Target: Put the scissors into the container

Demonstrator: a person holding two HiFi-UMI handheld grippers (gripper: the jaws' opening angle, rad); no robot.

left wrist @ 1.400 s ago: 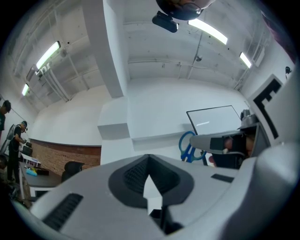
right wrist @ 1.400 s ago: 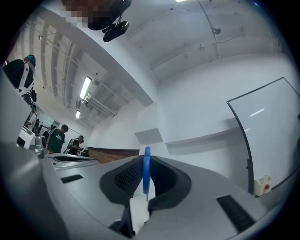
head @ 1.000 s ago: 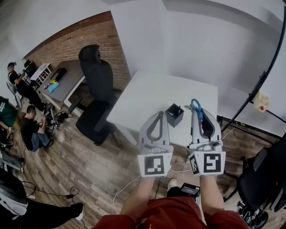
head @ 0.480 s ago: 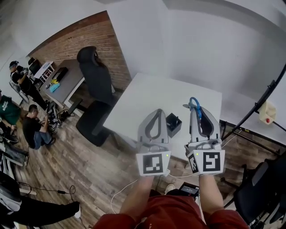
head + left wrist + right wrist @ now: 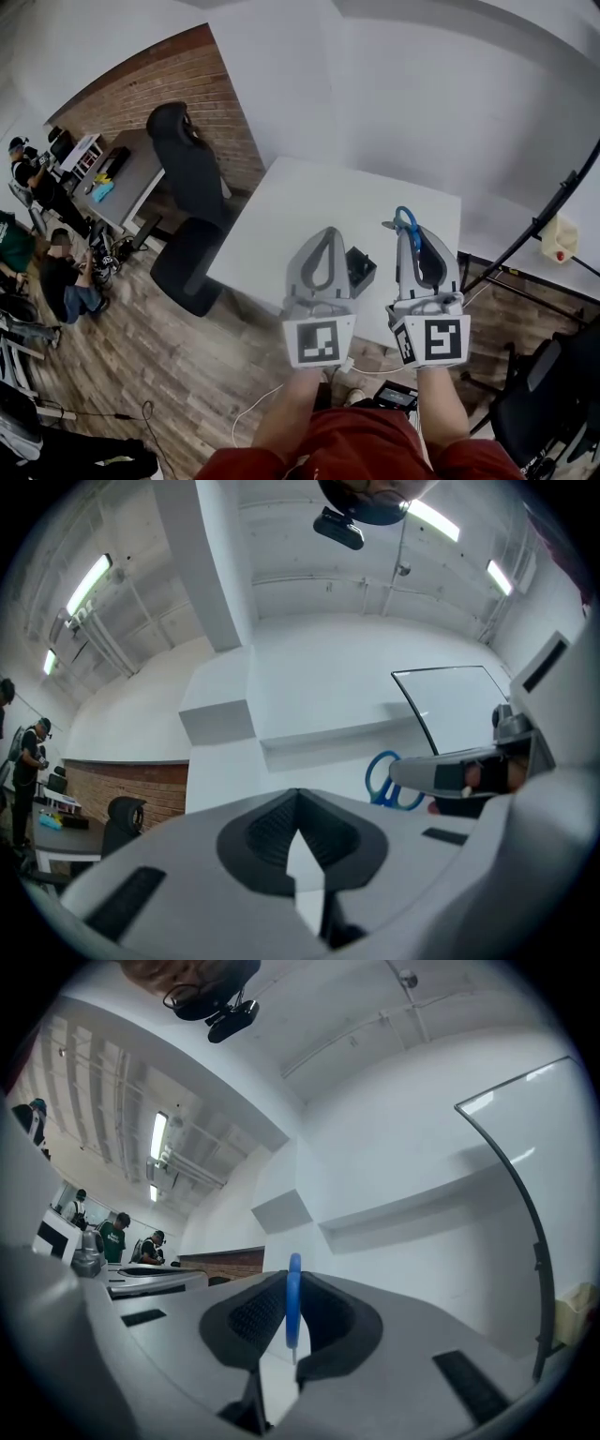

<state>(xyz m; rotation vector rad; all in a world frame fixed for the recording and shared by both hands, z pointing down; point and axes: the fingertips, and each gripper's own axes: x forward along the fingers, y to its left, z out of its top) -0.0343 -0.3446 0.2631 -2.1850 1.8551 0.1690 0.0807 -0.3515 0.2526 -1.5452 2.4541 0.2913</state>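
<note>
Container (image 5: pixel 362 272) now half behind left gripper (image 5: pixel 327 234), shut, empty; right gripper (image 5: pixel 406 231) tight on scissors (image 5: pixel 293 1297), edge-on in its own view.

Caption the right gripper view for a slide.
Right hand-held gripper clamps blue-handled scissors edge-on before a white wall.

Both grippers push out toward 12 o'clock over the white rectangular table (image 5: pixel 309 202). The small black square container (image 5: pixel 362 269), clear between them before, now tucks half behind the grey left gripper (image 5: pixel 325 236). The grey right gripper (image 5: pixel 407 232) carries the blue-handled scissors (image 5: pixel 404 210) further in. The black office chair (image 5: pixel 187 178) drifts toward 9 o'clock.
</note>
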